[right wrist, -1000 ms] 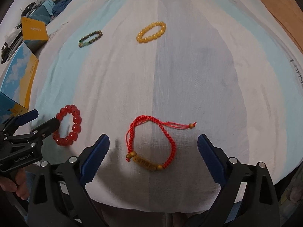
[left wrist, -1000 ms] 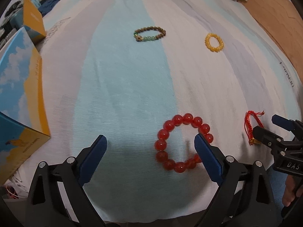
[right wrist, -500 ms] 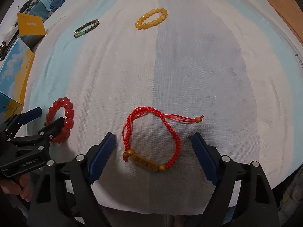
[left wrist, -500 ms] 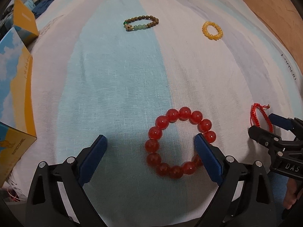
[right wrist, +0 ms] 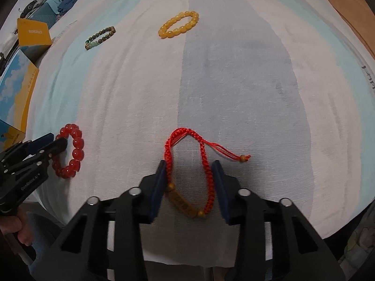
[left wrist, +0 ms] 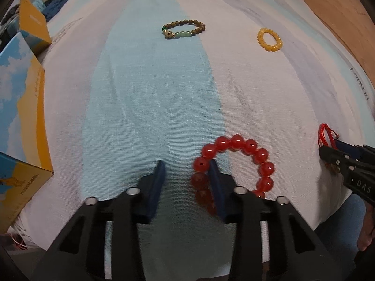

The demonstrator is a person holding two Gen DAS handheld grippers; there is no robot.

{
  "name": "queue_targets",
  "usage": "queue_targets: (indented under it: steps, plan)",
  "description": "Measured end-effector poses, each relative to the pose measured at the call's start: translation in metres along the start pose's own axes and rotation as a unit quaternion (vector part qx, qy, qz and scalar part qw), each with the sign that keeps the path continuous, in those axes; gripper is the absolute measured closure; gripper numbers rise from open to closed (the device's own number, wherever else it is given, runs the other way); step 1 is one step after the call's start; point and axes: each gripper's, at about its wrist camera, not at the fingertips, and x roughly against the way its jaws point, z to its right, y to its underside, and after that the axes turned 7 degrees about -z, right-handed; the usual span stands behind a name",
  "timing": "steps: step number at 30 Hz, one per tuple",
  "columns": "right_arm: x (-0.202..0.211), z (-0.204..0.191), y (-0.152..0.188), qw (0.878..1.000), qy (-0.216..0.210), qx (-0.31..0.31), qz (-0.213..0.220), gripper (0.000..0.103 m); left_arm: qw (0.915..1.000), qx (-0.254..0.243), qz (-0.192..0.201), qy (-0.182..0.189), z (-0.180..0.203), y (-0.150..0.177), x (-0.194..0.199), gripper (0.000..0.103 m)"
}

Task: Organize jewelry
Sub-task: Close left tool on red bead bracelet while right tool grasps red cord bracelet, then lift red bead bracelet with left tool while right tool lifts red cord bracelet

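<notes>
A red bead bracelet (left wrist: 236, 161) lies on the striped cloth; it also shows in the right wrist view (right wrist: 70, 151). My left gripper (left wrist: 186, 172) is half closed: its right finger stands inside the ring against the left beads, its left finger outside, a gap between them. A red cord bracelet (right wrist: 187, 164) with a gold tag lies between the fingers of my right gripper (right wrist: 190, 171), which is partly closed around it and squeezes it narrow. The cord bracelet shows at the right edge of the left wrist view (left wrist: 324, 135).
A brown and green bead bracelet (left wrist: 184, 28) and a yellow bead bracelet (left wrist: 269, 39) lie farther back on the cloth (left wrist: 152, 89). Blue and yellow boxes (left wrist: 21, 107) stand at the left edge. Wooden floor (left wrist: 339, 11) shows at the far right.
Both grippers moved down and forward and narrowed. The left one now straddles the left beads of the red bracelet. The right one pinches the cord bracelet into a narrower loop.
</notes>
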Motion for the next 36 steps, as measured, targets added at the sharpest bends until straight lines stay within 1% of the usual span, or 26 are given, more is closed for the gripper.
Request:
queue_targets:
  steps: [1, 3, 4, 5, 8, 16, 36]
  plan:
    - [0.000, 0.000, 0.000, 1.000, 0.001, -0.001, -0.001, 0.073, 1.0000, -0.004, -0.002, 0.001, 0.000, 0.000, 0.000, 0.080]
    - [0.002, 0.001, 0.000, 1.000, 0.003, 0.001, -0.001, 0.078, 1.0000, -0.008, -0.004, 0.001, -0.002, 0.001, 0.002, 0.087]
    - [0.002, 0.001, 0.000, 1.000, 0.004, 0.001, 0.000, 0.083, 0.9999, -0.010, -0.005, 0.000, -0.002, 0.001, 0.003, 0.089]
    - [0.003, 0.000, 0.000, 1.000, 0.005, 0.002, 0.001, 0.085, 0.9999, -0.009, -0.005, 0.000, -0.002, 0.000, 0.004, 0.090]
    - [0.007, 0.000, -0.001, 1.000, 0.002, 0.002, 0.004, 0.087, 1.0000, -0.007, -0.005, 0.004, -0.004, -0.002, 0.008, 0.090]
    - [0.023, 0.000, 0.001, 1.000, 0.003, 0.003, 0.016, 0.087, 0.9999, -0.002, 0.007, 0.007, -0.005, -0.003, 0.025, 0.090]
    - [0.054, -0.015, -0.009, 0.999, 0.008, 0.009, 0.041, 0.087, 0.9993, 0.009, 0.034, 0.015, -0.012, -0.004, 0.069, 0.090]
